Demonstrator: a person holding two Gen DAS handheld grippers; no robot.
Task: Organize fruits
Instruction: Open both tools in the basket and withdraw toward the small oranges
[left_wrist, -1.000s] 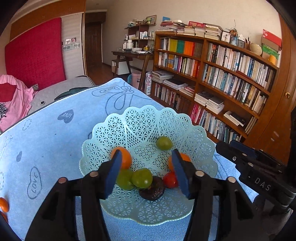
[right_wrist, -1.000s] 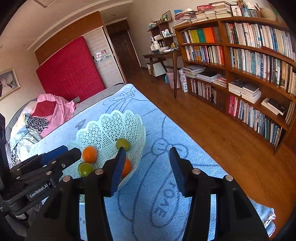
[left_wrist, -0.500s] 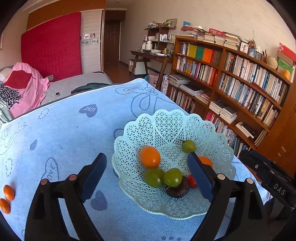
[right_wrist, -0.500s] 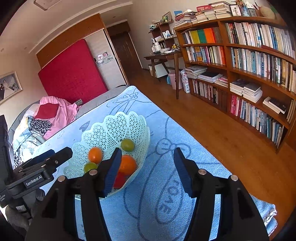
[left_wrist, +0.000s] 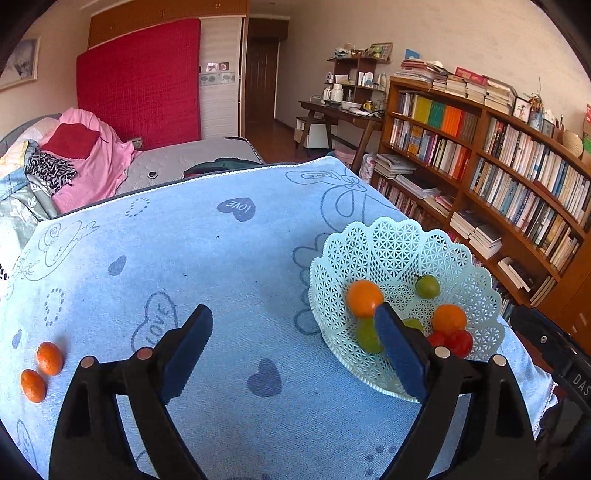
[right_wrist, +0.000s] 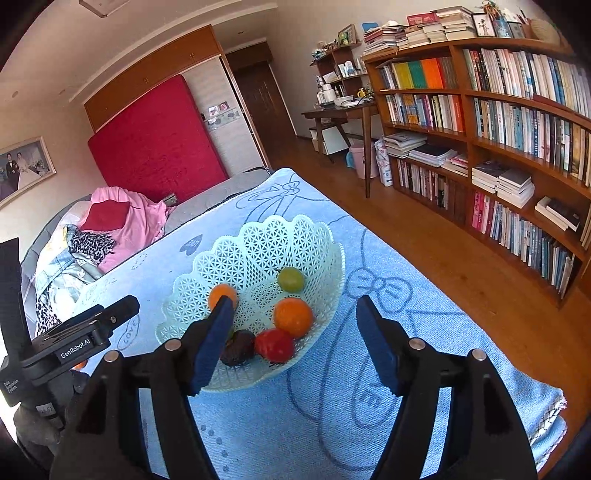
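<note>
Left wrist view: the left gripper (left_wrist: 291, 347) is spread wide with nothing between its blue pads (left_wrist: 186, 350), wider than one second ago, when the pads framed the fruit closely. The view has swung leftward, so the basket (left_wrist: 391, 240), formerly centred, now lies at the right, behind the right-hand pad. The gripper hangs over bare blue cloth (left_wrist: 229, 258). Two small oranges (left_wrist: 40, 371), barely visible at the edge a second ago, now lie in plain view on the cloth at far left, well apart from the basket and just beside each other.

Basket contents in this view: two oranges (left_wrist: 365, 297), a green tomato (left_wrist: 427, 286), green fruit (left_wrist: 365, 334) partly hidden by the pad, and red fruit (left_wrist: 452, 341).

Right wrist view: the right gripper (right_wrist: 295, 343) is likewise wide apart and holds nothing; it has drawn nearer the basket (right_wrist: 258, 236), which fills more of the view than before. Its left pad overlaps the basket's near rim; the right pad stands over cloth (right_wrist: 369, 258). A dark fruit (right_wrist: 239, 347) touches a red one (right_wrist: 274, 345) at the basket's near side. The left gripper's body (right_wrist: 74, 339) shows at lower left.
</note>
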